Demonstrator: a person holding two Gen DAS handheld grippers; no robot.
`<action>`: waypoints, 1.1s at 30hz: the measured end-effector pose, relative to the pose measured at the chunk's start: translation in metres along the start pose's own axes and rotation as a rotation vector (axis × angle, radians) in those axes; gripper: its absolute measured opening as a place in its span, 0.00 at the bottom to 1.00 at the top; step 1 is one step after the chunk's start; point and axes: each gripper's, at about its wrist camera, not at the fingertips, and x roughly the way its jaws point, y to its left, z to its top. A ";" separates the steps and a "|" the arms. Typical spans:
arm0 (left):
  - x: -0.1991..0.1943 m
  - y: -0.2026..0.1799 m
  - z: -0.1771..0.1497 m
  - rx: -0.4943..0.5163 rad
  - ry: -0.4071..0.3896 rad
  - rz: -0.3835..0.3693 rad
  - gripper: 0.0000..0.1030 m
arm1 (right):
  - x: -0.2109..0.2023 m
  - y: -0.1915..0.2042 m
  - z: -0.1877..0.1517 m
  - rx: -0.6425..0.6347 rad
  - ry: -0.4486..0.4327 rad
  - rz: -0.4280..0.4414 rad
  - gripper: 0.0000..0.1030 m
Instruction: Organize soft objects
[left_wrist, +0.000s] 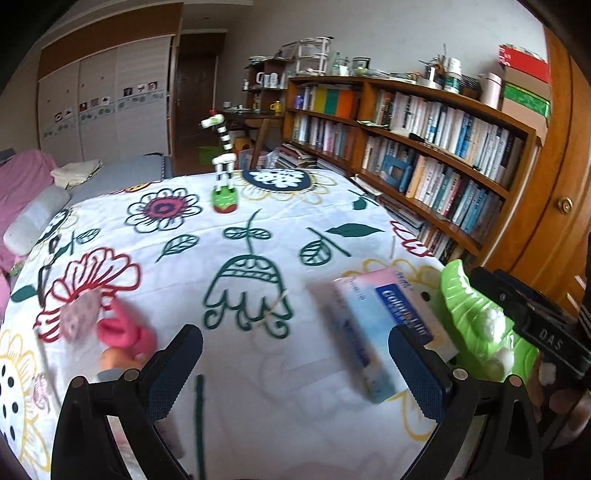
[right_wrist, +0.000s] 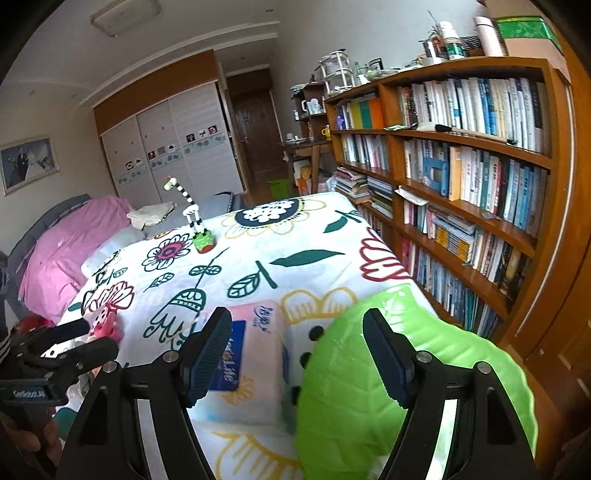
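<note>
We see both tools with jaws apart, holding nothing: the left tool (left_wrist: 295, 362) left of the tissue pack (left_wrist: 384, 325), the right tool (right_wrist: 295, 350) over it. The green tray (right_wrist: 406, 387) touches the pack's right side; the pink toy (left_wrist: 125, 332) lies well left.

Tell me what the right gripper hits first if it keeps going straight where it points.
Probably the green leaf-shaped tray: the right gripper is open, its right finger already over it. The tissue pack lies just left; depth is unclear.

tissue pack (right_wrist: 251, 354): 1 | green leaf tray (right_wrist: 406, 387): 1 | cotton balls (left_wrist: 493, 323): 3 seen | pink soft toy (left_wrist: 123, 332): 1 | zebra figurine (left_wrist: 223, 166): 1, far
</note>
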 end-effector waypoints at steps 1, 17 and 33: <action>-0.002 0.004 -0.001 -0.006 0.000 0.003 1.00 | 0.004 0.004 0.002 -0.006 0.001 0.005 0.72; -0.024 0.086 -0.026 -0.142 0.007 0.088 1.00 | 0.038 0.070 0.008 -0.109 0.026 0.089 0.72; -0.034 0.152 -0.050 -0.269 0.013 0.136 1.00 | 0.063 0.140 -0.009 -0.217 0.102 0.195 0.72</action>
